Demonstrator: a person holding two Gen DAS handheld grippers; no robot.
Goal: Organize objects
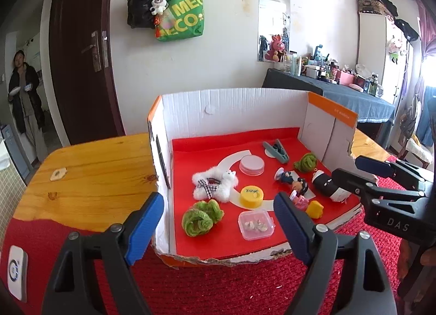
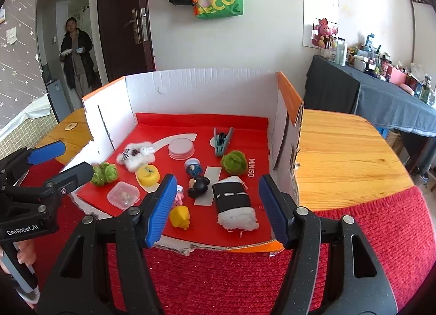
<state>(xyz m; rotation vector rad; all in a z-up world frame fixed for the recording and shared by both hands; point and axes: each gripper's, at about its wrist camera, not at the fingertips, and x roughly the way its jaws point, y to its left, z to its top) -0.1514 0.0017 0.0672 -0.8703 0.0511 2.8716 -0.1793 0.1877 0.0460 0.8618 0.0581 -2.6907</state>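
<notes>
A cardboard box (image 1: 231, 113) with a red floor and an open front holds small things: a white plush (image 1: 215, 182), a yellow lid (image 1: 252, 196), a clear case (image 1: 255, 225), green yarn scrunchies (image 1: 203, 215), a grey clip (image 1: 276, 151), a figurine (image 1: 295, 182), a yellow duck (image 2: 179, 216) and a black-and-white roll (image 2: 234, 200). My left gripper (image 1: 218, 201) stands open before the box's left front, nothing between its pads. My right gripper (image 2: 218, 178) is open at the right front, its jaws framing the roll without touching it.
The box sits on a wooden table (image 1: 90, 173) with a red knitted cloth (image 1: 218, 287) along the near edge. A white device (image 1: 16, 271) lies on the cloth at left. A person (image 1: 24, 91) stands in the doorway. A cluttered side table (image 1: 354, 91) is at right.
</notes>
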